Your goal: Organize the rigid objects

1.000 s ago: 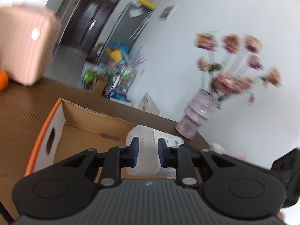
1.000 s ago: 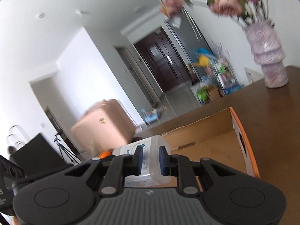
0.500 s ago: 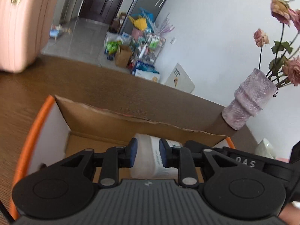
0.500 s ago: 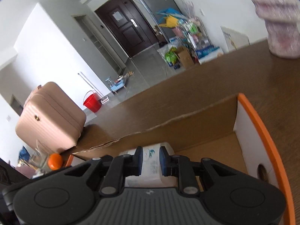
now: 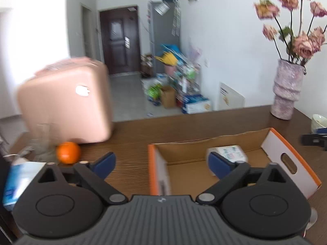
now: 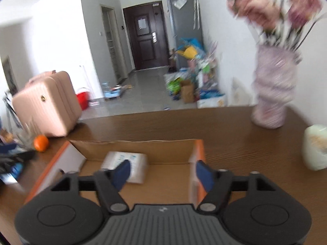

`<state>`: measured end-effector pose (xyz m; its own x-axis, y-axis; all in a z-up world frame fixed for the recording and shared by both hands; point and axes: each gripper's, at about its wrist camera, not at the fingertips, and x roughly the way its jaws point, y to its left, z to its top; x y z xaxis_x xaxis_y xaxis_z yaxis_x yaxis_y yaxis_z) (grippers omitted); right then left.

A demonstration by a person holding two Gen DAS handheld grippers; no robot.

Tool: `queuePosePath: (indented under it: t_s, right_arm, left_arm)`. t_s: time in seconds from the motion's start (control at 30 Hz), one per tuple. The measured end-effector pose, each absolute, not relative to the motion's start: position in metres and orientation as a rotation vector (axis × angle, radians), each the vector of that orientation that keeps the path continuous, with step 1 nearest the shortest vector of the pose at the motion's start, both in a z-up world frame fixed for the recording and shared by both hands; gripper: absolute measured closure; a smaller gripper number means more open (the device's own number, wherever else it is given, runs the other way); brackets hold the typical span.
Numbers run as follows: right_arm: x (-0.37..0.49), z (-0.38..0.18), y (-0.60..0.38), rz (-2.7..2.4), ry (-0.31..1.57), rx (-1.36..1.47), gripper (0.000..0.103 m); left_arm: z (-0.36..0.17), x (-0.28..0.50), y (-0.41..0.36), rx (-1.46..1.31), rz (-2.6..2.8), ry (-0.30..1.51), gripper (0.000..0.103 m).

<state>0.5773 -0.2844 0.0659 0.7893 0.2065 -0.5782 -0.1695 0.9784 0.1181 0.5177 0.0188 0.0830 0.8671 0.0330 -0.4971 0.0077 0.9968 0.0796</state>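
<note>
Both grippers' jaws have just been opening and now stand wide, holding nothing. Ahead of the right gripper (image 6: pixel 161 173), the white packet (image 6: pixel 126 164) lies flat in the cardboard box (image 6: pixel 130 146); it sits ahead-right of the left gripper (image 5: pixel 161 164). Only the right view shows a pale, blurred jar (image 6: pixel 315 147), perhaps ceramic.

Each handheld tool looks the same. The left gripper (image 5: pixel 161 164) has a dark grey ribbed body with a small pale logo at its front edge. Either side of it sit two rounded black housings, each with a raised circular disc. Black angled link arms run forward from silver rivets near the body to the fingers, which end in blue pads (image 5: pixel 105 164). The right gripper (image 6: pixel 162 173) shows the same ribbed grey centre, black discs, silver pivots and blue pads (image 6: pixel 120 174), though blur softens the edges, so finer markings are probably lost.
</note>
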Motion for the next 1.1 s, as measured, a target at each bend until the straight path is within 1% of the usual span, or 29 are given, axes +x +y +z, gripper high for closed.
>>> queuePosePath:
  t_s: [0.03, 0.07, 0.37, 0.5, 0.57, 0.63, 0.77, 0.97, 1.1]
  right_arm:
    - [0.566, 0.070, -0.288, 0.188, 0.618, 0.041, 0.011]
    - [0.552, 0.075, -0.292, 0.174, 0.604, 0.030, 0.009]
    - [0.463, 0.084, -0.314, 0.168, 0.592, 0.073, 0.008]
    - [0.431, 0.090, -0.314, 0.179, 0.545, 0.068, 0.008]
    - [0.410, 0.089, -0.313, 0.186, 0.505, 0.058, 0.006]
    - [0.389, 0.082, -0.314, 0.184, 0.471, 0.044, 0.003]
    - [0.337, 0.063, -0.314, 0.161, 0.442, 0.010, 0.003]
    - [0.252, 0.029, -0.313, 0.171, 0.391, 0.033, 0.001]
    - [0.203, 0.006, -0.309, 0.173, 0.370, 0.088, 0.001]
  left_arm:
    - [0.085, 0.506, 0.021, 0.082, 0.024, 0.518, 0.003]
    - [0.087, 0.494, 0.023, 0.081, 0.025, 0.518, 0.003]
    - [0.102, 0.401, 0.027, 0.079, -0.005, 0.465, 0.000]
    - [0.103, 0.367, 0.029, 0.066, -0.012, 0.439, 0.000]
    - [0.096, 0.349, 0.033, 0.052, 0.005, 0.432, 0.000]
    - [0.085, 0.329, 0.038, 0.033, 0.026, 0.442, 0.000]
    - [0.065, 0.273, 0.050, -0.006, 0.009, 0.412, 0.000]
    - [0.044, 0.177, 0.053, -0.018, 0.070, 0.290, 0.000]
    - [0.020, 0.128, 0.048, 0.020, 0.055, 0.308, 0.000]
